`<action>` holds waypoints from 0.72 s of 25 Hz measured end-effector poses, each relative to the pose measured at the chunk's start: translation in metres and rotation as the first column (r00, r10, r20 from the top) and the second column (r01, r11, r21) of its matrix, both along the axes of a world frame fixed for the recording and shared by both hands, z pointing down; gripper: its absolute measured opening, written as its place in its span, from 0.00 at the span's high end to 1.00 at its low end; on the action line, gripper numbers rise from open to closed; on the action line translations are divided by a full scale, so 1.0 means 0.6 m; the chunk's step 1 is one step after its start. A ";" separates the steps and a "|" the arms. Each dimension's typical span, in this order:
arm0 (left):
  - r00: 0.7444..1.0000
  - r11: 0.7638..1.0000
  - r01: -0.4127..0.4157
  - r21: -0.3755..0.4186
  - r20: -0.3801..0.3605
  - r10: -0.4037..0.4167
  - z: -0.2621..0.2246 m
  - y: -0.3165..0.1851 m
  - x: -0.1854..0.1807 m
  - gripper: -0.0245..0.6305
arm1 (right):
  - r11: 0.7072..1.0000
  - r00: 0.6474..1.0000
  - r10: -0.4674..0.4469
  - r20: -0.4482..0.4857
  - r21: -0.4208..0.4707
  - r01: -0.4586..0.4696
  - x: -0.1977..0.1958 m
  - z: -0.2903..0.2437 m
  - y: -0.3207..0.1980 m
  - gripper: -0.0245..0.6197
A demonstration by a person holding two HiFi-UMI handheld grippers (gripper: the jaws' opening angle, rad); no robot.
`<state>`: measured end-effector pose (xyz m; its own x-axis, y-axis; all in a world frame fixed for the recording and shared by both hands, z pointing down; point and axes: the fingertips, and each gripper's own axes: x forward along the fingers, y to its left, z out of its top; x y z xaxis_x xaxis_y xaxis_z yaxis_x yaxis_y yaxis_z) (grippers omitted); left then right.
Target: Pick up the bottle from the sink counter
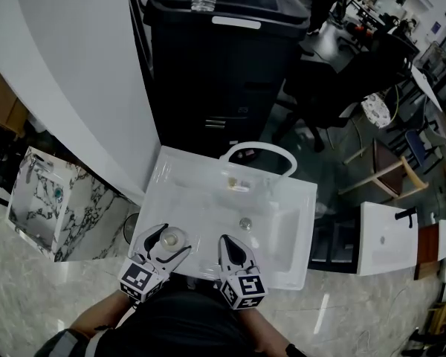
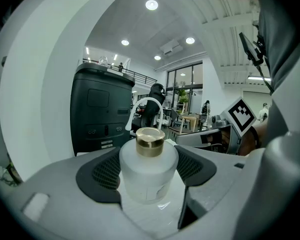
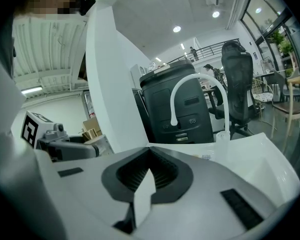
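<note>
A small frosted bottle (image 2: 149,171) with a gold cap stands between the jaws of my left gripper (image 2: 149,176). The dark pads press its two sides, so the gripper is shut on it. In the head view the bottle (image 1: 171,238) is at the near left corner of the white sink counter (image 1: 171,177), inside my left gripper (image 1: 173,239). My right gripper (image 1: 229,244) hovers over the sink's near rim just to the right, shut and empty. In the right gripper view its pads meet at the tip of my right gripper (image 3: 149,153).
A white arched faucet (image 1: 258,151) stands at the back of the basin, with a drain (image 1: 245,222) in the middle. A black cabinet (image 1: 223,58) rises behind it, and a white column (image 1: 82,73) to the left. A marbled basin (image 1: 41,199) sits left, another white sink (image 1: 386,236) right.
</note>
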<state>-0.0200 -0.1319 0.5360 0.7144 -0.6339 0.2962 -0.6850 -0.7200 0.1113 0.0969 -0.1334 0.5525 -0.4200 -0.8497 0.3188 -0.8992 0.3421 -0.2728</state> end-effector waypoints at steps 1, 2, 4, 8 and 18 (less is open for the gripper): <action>1.000 1.000 0.004 -0.001 0.001 -0.004 -0.002 -0.002 0.001 0.45 | 1.000 1.000 0.002 0.003 0.006 -0.002 0.000 -0.001 -0.001 0.95; 1.000 1.000 0.007 -0.001 0.002 -0.007 -0.004 -0.005 0.001 0.45 | 1.000 1.000 0.003 0.004 0.010 -0.003 0.001 -0.002 -0.002 0.95; 1.000 1.000 0.009 0.002 0.004 -0.009 -0.003 -0.008 0.002 0.45 | 1.000 1.000 0.001 0.003 0.011 -0.002 0.000 -0.002 -0.004 0.95; 1.000 1.000 0.009 0.004 0.009 -0.009 0.003 -0.009 0.001 0.45 | 1.000 1.000 -0.003 0.006 0.004 0.003 -0.002 0.001 -0.007 0.95; 1.000 1.000 0.008 0.000 0.004 -0.008 0.005 -0.010 0.001 0.45 | 0.999 1.000 0.020 -0.008 -0.025 -0.021 0.004 0.013 -0.012 0.95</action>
<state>-0.0195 -0.1376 0.5391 0.7084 -0.6392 0.2994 -0.6909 -0.7148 0.1086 0.0996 -0.1403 0.5600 -0.4001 -0.8498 0.3433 -0.9080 0.3168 -0.2740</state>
